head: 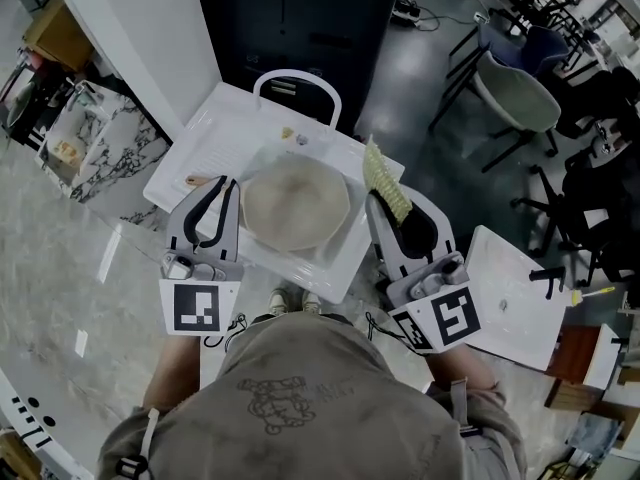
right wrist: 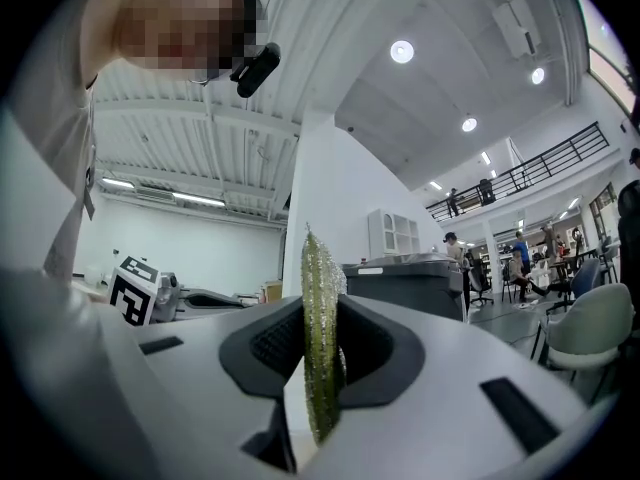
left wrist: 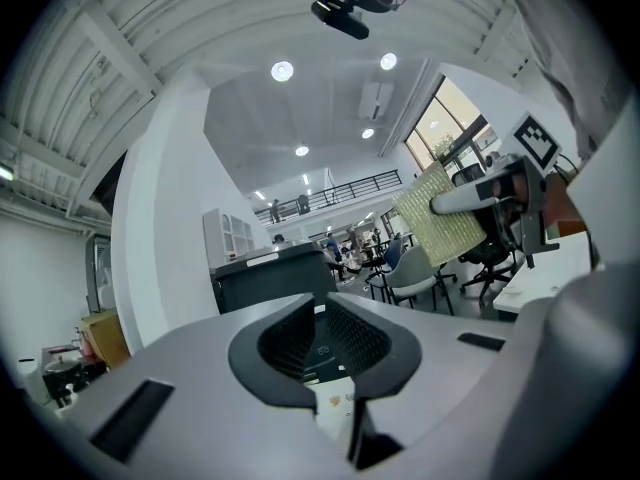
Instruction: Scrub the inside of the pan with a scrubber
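Note:
A round beige pan (head: 295,206) lies in the basin of a white sink unit (head: 225,118). My left gripper (head: 231,181) hovers at the pan's left rim, shut, with nothing between its jaws (left wrist: 320,306). At the pan's right rim my right gripper (head: 378,200) is shut on a yellow-green scrubber (head: 386,180), which stands on edge above the fingertips. In the right gripper view the scrubber (right wrist: 320,338) is pinched upright between the pads. Both grippers point upward, and from the left gripper view the scrubber (left wrist: 446,218) shows in the air. Neither gripper touches the pan.
A white arched faucet (head: 297,80) stands at the sink's far edge, with small bits (head: 290,134) beside it and an orange item (head: 198,180) on the drainboard. A white table (head: 510,303) is at the right. Chairs (head: 515,98) stand beyond. A person's body fills the bottom.

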The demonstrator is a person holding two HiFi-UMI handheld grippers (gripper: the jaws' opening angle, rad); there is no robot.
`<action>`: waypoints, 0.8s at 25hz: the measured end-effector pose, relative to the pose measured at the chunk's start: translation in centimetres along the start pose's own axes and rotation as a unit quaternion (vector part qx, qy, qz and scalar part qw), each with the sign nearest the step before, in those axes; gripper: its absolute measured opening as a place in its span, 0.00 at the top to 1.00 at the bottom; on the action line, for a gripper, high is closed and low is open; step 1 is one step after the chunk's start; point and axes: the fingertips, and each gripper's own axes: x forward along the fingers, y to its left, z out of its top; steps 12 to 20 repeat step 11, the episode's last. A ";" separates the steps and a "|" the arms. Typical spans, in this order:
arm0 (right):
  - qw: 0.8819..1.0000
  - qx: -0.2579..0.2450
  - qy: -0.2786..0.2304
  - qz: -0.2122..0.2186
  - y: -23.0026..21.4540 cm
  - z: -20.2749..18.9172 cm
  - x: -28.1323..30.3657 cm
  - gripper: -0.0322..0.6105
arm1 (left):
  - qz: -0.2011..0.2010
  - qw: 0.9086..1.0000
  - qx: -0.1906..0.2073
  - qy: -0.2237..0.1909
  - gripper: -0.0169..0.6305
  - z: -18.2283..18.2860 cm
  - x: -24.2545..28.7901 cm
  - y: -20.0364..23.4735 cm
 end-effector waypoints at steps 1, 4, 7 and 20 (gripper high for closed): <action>1.000 0.001 0.000 -0.001 -0.1 0.0 -0.1 0.82 | 0.000 1.000 0.000 0.000 0.91 0.0 0.0 -0.1; 1.000 0.002 0.000 -0.001 0.0 -0.2 -0.3 0.82 | -0.003 1.000 0.009 -0.006 0.91 0.2 -0.2 -0.6; 1.000 0.005 -0.001 0.001 0.2 -0.3 -0.6 0.82 | -0.004 1.000 0.003 -0.002 0.91 0.3 -0.5 -1.1; 1.000 0.011 0.000 0.004 0.2 -0.3 -0.6 0.82 | -0.004 1.000 -0.022 -0.001 0.91 0.6 -0.7 -0.9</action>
